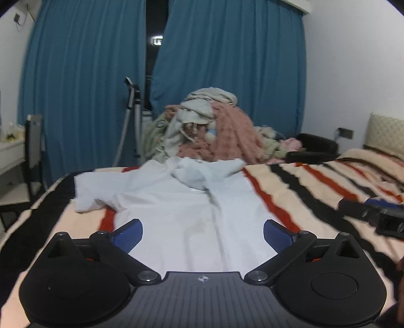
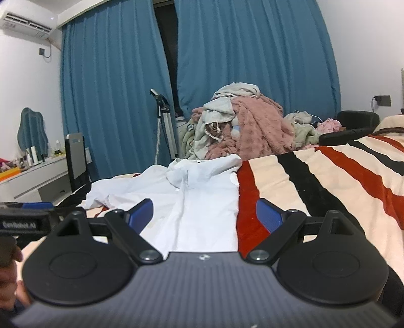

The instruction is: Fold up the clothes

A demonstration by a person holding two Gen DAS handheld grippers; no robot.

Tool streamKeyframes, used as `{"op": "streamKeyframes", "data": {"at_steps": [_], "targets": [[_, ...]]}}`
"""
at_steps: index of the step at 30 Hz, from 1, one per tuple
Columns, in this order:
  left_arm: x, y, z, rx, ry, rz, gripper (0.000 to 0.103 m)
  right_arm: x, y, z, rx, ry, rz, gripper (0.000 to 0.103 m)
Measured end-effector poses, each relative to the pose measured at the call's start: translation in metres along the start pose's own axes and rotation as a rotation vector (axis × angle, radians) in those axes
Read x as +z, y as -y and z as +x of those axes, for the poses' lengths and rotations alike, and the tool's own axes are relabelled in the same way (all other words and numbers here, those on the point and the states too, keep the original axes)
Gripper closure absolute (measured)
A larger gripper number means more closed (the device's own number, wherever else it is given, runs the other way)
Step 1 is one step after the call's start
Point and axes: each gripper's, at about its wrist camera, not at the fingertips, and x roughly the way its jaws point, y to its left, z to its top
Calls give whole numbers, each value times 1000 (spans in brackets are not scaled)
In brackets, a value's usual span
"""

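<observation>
Left claw [image 1: 203,233] spread wide, white shirt [image 1: 181,201] flat, sleeve rumpled

A lived-in home bedroom. Shown by a bed [image 2: 328,176] under a striped blanket in cream, red and black, with a padded headboard [image 1: 386,131] at its far end. Behind it, floor-length blue curtains [image 2: 252,63] parted on a dark window. Heaped against them, a pile of clothes [image 2: 242,123] and a pink fleece. On the left wall, an air conditioner [image 2: 25,22]; below, a white dresser [image 2: 32,174] crowded with bottles, a wavy mirror [image 2: 31,131] and a chair [image 2: 75,156].
</observation>
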Motion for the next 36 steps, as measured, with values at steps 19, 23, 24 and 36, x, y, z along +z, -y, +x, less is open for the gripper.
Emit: {"op": "streamKeyframes", "data": {"at_steps": [19, 23, 24, 36], "targets": [[4, -8, -34, 46, -15, -81, 0, 18, -26, -9, -58, -14, 43, 21], [11, -12, -40, 43, -31, -88, 0, 50, -44, -7, 2, -33, 62, 21], [13, -13, -38, 48, -45, -95, 0, 60, -51, -5, 26, -48, 37, 22], [44, -14, 85, 53, -165, -99, 0, 91, -21, 27, -9, 8, 144, 8]]}}
